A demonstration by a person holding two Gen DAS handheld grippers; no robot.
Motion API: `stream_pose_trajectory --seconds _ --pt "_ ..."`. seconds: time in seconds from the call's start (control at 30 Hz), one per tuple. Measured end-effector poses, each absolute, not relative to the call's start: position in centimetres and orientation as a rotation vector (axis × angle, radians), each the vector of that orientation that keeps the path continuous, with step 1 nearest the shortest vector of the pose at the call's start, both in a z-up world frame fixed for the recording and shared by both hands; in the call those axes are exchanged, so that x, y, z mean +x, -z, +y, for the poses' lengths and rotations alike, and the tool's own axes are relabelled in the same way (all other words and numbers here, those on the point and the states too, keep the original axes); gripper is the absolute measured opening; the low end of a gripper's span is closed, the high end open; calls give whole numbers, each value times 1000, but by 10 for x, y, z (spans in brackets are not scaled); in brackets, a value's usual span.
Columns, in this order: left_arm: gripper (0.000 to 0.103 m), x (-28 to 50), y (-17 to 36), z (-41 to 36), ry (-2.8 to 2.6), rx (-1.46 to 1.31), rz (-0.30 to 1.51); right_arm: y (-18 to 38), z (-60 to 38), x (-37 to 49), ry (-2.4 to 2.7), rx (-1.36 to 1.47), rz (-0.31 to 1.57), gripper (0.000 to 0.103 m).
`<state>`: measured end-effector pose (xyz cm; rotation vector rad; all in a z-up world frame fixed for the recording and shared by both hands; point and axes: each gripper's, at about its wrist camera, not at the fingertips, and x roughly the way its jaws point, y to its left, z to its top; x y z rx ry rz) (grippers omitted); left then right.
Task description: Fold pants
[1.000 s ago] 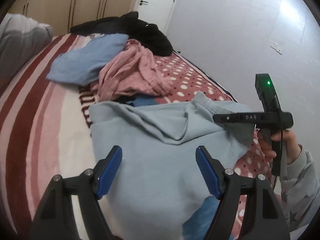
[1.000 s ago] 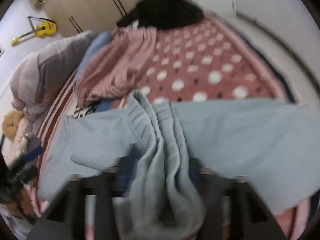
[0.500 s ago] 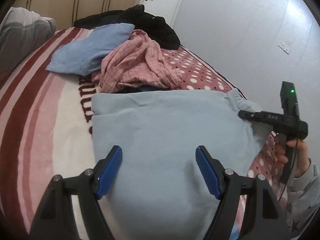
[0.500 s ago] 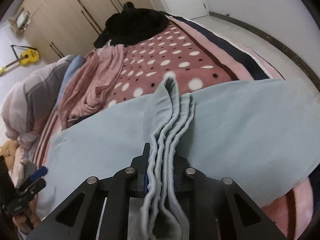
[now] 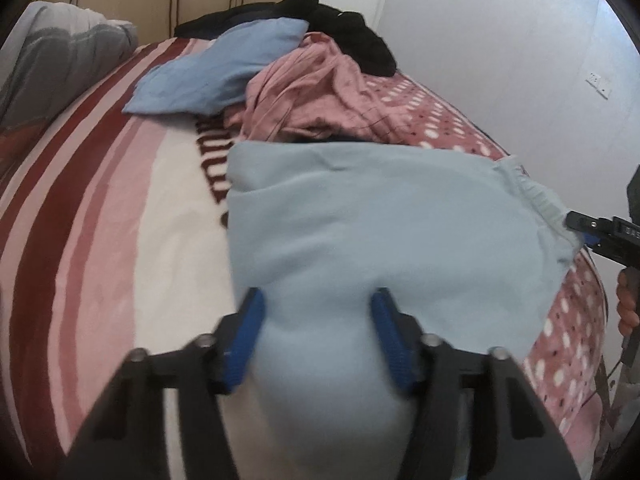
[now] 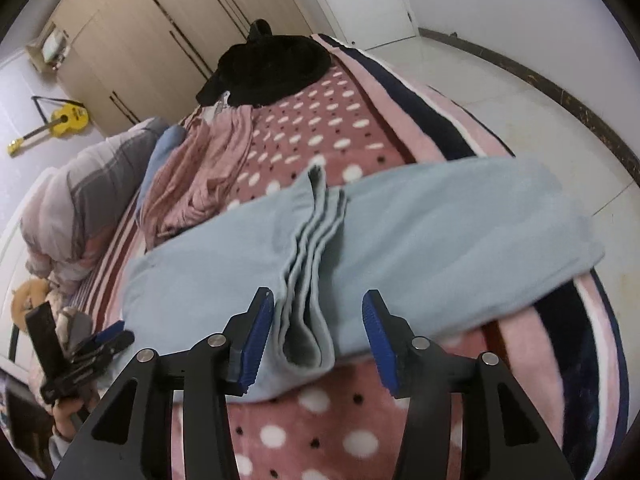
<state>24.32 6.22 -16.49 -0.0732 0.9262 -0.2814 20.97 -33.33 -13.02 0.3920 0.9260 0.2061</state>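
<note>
Bed (image 5: pixel 100 240) holds the blue pants (image 5: pixel 380 220), lying flat. Left gripper (image 5: pixel 316 336) is closing around cloth; right gripper (image 6: pixel 316 336) is opening, letting go. Pants might bunch up if tugged.

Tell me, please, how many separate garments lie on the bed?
4: light blue pants in front, pink garment behind them, blue garment beside it, black garment farthest back. More may be hidden underneath.

The only lettering I can read is white "DAS", cut off by the frame edge, on the black bar of the right gripper (image 5: pixel 582 236) at three o'clock in my left wrist view. Dark red lettering on the striped bed blanket (image 5: pixel 100 220) is unreadable.
</note>
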Motion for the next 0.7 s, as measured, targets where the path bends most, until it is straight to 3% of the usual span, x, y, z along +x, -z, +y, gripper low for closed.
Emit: stream_pose_trajectory --seconds 0.13,0.47,0.5,0.57,0.6,0.63,0.7 --pt "12 244 167 71 246 -74 942 134 -330 205 -226 413 933 43" --pt "8 240 163 88 249 -115 943 147 -307 221 -253 380 982 43" --pt "9 239 161 90 268 -131 946 147 -306 222 -254 379 983 43" --pt "29 238 156 92 301 -160 950 149 -304 223 -254 374 988 43" --pt "48 234 151 92 327 -170 936 149 -304 224 -254 372 989 43" --pt "56 229 146 90 346 -166 918 149 -304 224 -255 371 989 43" --pt "58 215 135 85 379 -119 891 149 -303 225 -257 370 991 43"
